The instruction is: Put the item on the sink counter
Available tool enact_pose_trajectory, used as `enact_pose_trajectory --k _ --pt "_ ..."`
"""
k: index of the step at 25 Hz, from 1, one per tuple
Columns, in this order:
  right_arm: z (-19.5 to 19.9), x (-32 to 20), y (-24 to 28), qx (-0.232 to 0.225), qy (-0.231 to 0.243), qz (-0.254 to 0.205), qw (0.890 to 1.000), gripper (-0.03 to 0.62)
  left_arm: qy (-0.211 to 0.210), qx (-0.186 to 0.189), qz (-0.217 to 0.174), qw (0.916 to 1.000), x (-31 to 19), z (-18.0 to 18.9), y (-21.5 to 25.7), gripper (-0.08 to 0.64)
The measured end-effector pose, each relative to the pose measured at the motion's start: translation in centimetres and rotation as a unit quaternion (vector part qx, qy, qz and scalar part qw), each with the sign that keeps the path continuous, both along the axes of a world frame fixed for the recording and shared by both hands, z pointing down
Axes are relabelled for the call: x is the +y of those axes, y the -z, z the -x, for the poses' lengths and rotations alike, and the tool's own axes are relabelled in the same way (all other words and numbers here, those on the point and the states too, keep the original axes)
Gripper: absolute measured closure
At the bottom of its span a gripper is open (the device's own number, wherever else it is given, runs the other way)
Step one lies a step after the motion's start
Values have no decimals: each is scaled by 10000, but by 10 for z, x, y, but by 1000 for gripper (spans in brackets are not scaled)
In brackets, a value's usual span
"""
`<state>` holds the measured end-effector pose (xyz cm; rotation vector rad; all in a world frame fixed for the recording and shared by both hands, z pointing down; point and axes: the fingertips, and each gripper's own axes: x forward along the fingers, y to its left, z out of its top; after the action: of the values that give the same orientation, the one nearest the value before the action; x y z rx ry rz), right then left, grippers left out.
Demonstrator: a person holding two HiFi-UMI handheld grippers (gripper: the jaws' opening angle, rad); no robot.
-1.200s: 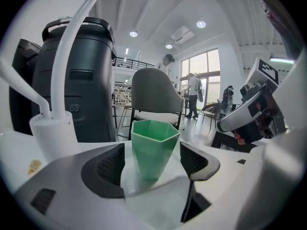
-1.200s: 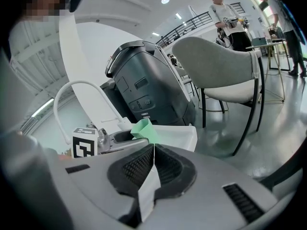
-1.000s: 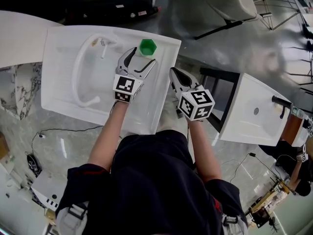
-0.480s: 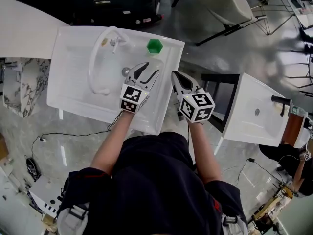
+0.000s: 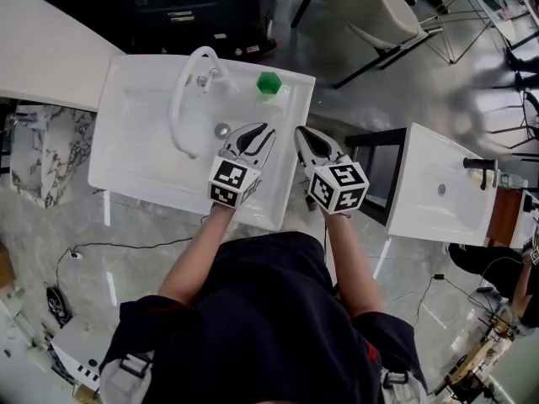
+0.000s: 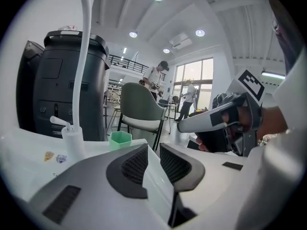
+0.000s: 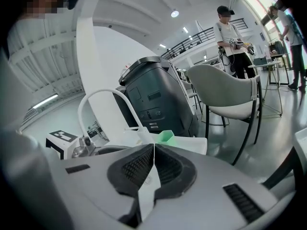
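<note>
A green hexagonal cup (image 5: 269,83) stands upright on the far right corner of the white sink counter (image 5: 286,183), beside the faucet base. It also shows in the left gripper view as the cup (image 6: 120,139) and in the right gripper view as the cup (image 7: 166,136). My left gripper (image 5: 259,130) hovers over the counter, well short of the cup. Its jaws (image 6: 153,150) have just been closing, and only a narrow gap with nothing in it is left. Off the counter's right edge, my right gripper (image 5: 300,131) is shut and empty, its pads (image 7: 153,150) meeting.
A tall curved white faucet (image 5: 189,91) arches over the basin (image 5: 135,141), which has a drain (image 5: 222,130). A second white sink unit (image 5: 446,192) stands at right. A green-grey chair (image 5: 379,7) and a dark machine (image 6: 67,90) lie beyond the counter. People stand far off.
Both grippers have drawn back from the cup toward the person and risen. The left jaws went from wide open to nearly closed. The cup stays on the counter.
</note>
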<state>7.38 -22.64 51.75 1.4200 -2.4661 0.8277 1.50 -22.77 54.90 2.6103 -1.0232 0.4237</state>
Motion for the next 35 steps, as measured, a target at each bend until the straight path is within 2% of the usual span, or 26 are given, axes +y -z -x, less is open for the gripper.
enact_pose_trajectory --k 13,17,22,35 --pt "13 37 35 120 -198 -347 9991 557 -419 107 -355 9984 49 2 51 515" --pt "16 48 48 185 -240 -466 9985 557 -470 136 -395 9980 61 6 64 523" --pt "18 58 65 241 -331 -672 9969 557 -545 15 -669 9963 73 11 82 526" --pt "28 79 112 317 -561 -1240 9902 557 -508 351 -973 9933 93 34 139 531"
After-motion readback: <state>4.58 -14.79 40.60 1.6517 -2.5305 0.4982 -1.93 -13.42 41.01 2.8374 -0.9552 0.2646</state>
